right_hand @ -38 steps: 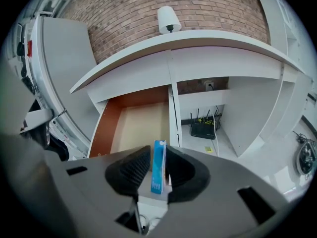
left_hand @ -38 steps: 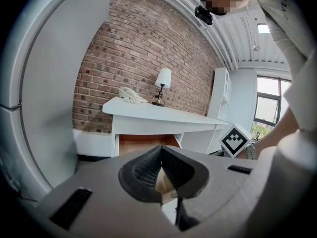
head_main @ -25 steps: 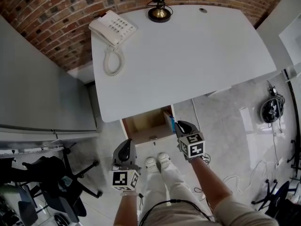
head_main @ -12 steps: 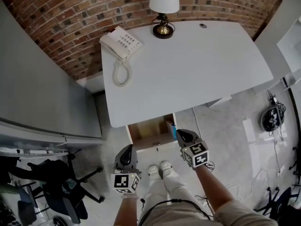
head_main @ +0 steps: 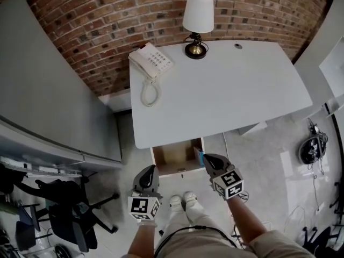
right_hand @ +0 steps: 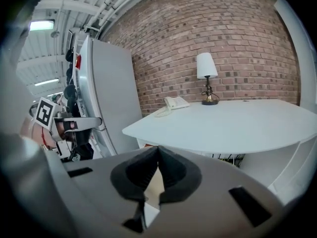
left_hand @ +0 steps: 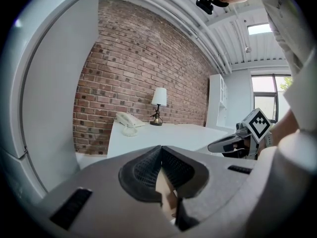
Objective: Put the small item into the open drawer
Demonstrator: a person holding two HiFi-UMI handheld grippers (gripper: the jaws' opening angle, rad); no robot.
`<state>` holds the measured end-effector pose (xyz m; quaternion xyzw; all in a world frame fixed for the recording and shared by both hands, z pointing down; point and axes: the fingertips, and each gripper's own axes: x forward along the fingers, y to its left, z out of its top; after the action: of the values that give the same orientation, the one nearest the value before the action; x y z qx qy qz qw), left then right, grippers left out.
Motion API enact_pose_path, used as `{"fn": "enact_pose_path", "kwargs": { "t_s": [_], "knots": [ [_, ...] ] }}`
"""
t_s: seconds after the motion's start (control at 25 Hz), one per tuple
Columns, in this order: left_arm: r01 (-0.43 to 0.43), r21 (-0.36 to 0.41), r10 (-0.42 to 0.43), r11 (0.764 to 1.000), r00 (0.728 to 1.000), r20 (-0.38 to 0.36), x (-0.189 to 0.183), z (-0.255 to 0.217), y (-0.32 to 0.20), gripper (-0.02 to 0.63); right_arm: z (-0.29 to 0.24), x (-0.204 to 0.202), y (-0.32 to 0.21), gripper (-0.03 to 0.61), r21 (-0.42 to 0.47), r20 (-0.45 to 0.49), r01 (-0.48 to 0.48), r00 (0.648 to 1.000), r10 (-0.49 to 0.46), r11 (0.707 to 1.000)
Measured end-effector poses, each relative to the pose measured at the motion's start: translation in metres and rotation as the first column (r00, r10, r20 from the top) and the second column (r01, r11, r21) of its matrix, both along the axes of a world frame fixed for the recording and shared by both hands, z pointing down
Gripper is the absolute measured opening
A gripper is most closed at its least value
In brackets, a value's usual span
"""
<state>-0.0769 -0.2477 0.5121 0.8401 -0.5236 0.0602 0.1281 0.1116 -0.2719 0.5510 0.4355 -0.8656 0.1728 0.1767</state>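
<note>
The wooden drawer (head_main: 173, 168) stands pulled open under the front edge of the white desk (head_main: 226, 95). A small blue item (head_main: 198, 155) lies inside it against the right wall. My right gripper (head_main: 207, 158) is shut and empty, its tip just off the drawer's right front corner. My left gripper (head_main: 150, 170) is also shut and empty, below the drawer's left front corner. In the left gripper view the jaws (left_hand: 161, 148) meet with nothing between them. The right gripper view shows the same (right_hand: 158, 148).
A white telephone (head_main: 151, 62) and a table lamp (head_main: 197, 20) stand at the desk's back, by the brick wall. A grey cabinet (head_main: 54, 106) is to the left, a black office chair (head_main: 70, 219) lower left, cables (head_main: 312, 149) on the floor at right. The person's feet (head_main: 180, 202) are before the drawer.
The view has drawn back from the desk, so desk and drawer sit higher and smaller. Both grippers stay shut in front of the drawer; the blue item has not moved.
</note>
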Motion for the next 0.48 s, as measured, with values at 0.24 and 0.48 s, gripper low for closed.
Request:
{"fn": "enact_pose_path", "kwargs": {
  "t_s": [0.24, 0.48],
  "knots": [
    [0.005, 0.032, -0.005, 0.999, 1.000, -0.004, -0.001, -0.028, 0.000, 0.005, -0.031, 0.000, 0.006, 0.006, 0.033, 0.024, 0.015, 1.000, -0.015, 0.999],
    [0.009, 0.078, -0.008, 0.997, 1.000, -0.011, -0.004, -0.058, 0.000, 0.005, -0.065, -0.002, 0.008, 0.006, 0.082, 0.062, 0.025, 0.998, -0.030, 0.996]
  ]
}}
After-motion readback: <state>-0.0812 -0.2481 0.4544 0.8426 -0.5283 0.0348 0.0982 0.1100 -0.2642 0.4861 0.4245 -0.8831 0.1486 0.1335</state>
